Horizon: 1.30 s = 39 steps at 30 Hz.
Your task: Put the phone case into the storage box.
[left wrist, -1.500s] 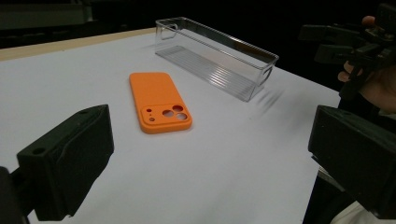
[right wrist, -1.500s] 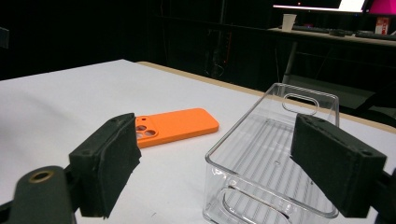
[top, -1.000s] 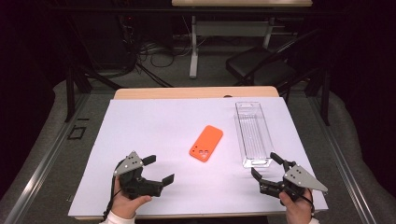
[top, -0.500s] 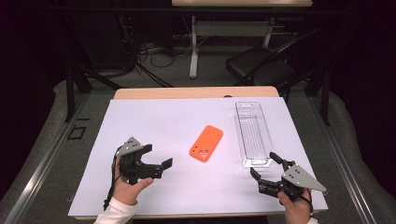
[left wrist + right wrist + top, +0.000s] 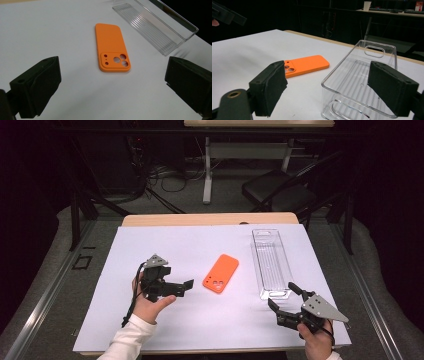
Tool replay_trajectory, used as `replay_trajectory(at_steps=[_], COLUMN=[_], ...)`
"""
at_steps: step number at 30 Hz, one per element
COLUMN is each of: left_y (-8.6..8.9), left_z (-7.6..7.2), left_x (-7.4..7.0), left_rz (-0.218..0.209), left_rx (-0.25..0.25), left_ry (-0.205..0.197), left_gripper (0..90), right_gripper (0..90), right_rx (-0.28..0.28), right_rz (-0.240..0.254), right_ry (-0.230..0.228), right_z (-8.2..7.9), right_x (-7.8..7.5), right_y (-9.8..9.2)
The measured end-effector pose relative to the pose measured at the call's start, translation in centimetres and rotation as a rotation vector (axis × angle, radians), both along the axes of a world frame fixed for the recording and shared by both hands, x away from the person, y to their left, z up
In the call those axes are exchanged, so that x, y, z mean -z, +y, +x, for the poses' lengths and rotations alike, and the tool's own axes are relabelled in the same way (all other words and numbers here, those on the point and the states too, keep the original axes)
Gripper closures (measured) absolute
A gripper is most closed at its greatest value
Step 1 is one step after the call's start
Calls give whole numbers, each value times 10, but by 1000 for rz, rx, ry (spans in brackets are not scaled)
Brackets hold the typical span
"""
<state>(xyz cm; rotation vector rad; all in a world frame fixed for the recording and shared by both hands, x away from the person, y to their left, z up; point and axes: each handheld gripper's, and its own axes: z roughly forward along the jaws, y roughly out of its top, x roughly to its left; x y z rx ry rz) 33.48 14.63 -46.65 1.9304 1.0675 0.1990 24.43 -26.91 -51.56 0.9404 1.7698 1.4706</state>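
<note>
Left gripper, held above the table left of centre, jaws spread wide and empty, aimed at the phone case; in the left gripper view the case lies between and beyond the two jaws, touched by neither. Right gripper, at the near right corner, jaws likewise wide apart with nothing between them, just short of the near end of the clear bin.

Surface: a white sheet covering the table, with a strip of wooden top bare along the far edge. Beyond it, a dark room with cables on the floor, a black chair and a further table bearing a paper cup.

Phone case: orange, rounded corners, lying flat at mid-table with the camera cut-outs at its near end, well apart from the bin.

Bin: long, transparent, ribbed floor, handle slots in both ends, standing upright at the right and empty.
</note>
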Motion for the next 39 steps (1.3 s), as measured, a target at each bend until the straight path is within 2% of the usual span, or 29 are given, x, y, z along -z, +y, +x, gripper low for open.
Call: replay_trajectory(at_steps=[5,15,20,23,32,39], left_y=[-12,-33,-43,-49,-69,-83], left_z=[12,32,39,41,48,54], left_x=[4,13,19,20,20,25], left_rz=[38,117,133,140,178,190], left_rx=[6,3,14,21,39,28], left_ry=[36,77,98,101,72,62], left_gripper=[7,6,6,7,6,7], right_gripper=[144,144,144,144,144,144], right_rx=[-1,-11,-13,-12,-16,-17], right_rz=[4,-2,0,2,4,4], right_ry=[17,31,37,44,48,51], right_z=[0,1,2,2,2,2], right_x=[1,1,2,2,3,3], right_y=[-1,-1,-1,-2,-2,-2])
